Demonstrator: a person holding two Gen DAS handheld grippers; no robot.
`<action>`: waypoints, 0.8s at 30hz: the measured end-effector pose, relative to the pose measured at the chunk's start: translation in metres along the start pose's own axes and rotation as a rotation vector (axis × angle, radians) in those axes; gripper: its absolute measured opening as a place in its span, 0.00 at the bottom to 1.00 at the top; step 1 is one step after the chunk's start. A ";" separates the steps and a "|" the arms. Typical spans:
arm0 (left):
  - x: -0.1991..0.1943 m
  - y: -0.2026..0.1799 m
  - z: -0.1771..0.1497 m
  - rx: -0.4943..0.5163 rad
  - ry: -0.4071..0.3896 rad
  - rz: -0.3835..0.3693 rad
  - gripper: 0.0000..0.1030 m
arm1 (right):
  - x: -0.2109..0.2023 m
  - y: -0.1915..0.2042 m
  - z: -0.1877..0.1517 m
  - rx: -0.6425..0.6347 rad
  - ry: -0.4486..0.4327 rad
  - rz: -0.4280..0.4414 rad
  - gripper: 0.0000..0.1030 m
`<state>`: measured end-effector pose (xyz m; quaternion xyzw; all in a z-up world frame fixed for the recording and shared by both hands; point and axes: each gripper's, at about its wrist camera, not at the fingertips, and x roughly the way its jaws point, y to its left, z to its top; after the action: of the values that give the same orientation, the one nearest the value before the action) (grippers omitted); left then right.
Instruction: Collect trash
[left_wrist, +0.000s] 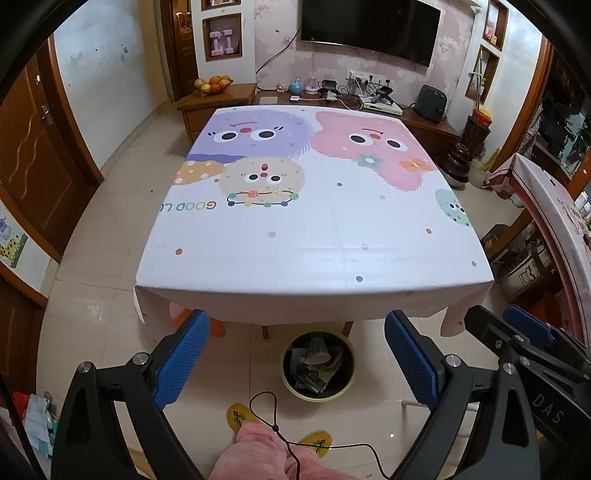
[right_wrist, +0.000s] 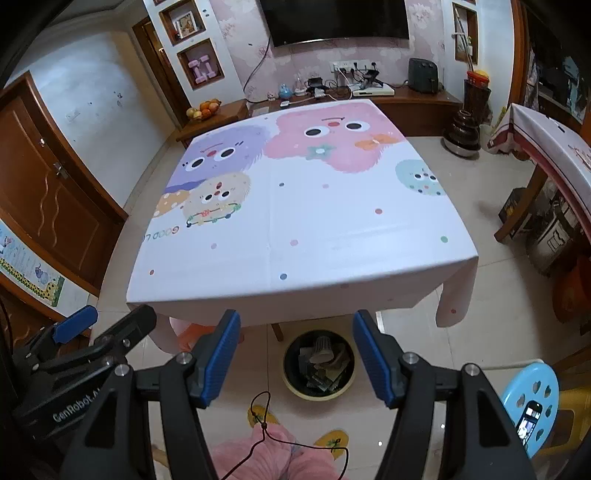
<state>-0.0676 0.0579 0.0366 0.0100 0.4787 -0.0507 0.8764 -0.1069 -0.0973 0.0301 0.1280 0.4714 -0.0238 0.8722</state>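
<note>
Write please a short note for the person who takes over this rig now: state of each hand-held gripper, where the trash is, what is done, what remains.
Left hand-held gripper: open, holding nothing.
Right hand-held gripper: open, holding nothing.
Trash bin: on the floor by the table's near edge, with a paper cup and wrappers inside.
Tablecloth: no loose trash visible on it.
Done: the visible trash is in the bin.
Left: nothing to collect shows in these views.

Before me stands the desk (left_wrist: 314, 258), draped in a white cloth printed with fuzzy cartoon faces and scattered dots. On the tiled floor (left_wrist: 110, 295), just under the near edge, sits a round yellow-rimmed bin (left_wrist: 317, 397) holding crumpled scraps.
</note>
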 end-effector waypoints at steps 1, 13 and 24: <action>-0.001 0.000 0.001 -0.003 -0.004 0.001 0.92 | -0.001 0.000 0.001 -0.002 -0.004 -0.001 0.62; 0.004 -0.001 0.006 -0.009 -0.005 0.013 0.92 | -0.003 0.003 0.010 -0.028 -0.031 -0.006 0.62; 0.007 -0.004 0.009 -0.008 -0.002 0.016 0.92 | -0.003 0.001 0.012 -0.026 -0.028 -0.009 0.62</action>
<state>-0.0567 0.0523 0.0360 0.0102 0.4778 -0.0421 0.8774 -0.0982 -0.0993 0.0393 0.1140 0.4602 -0.0233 0.8802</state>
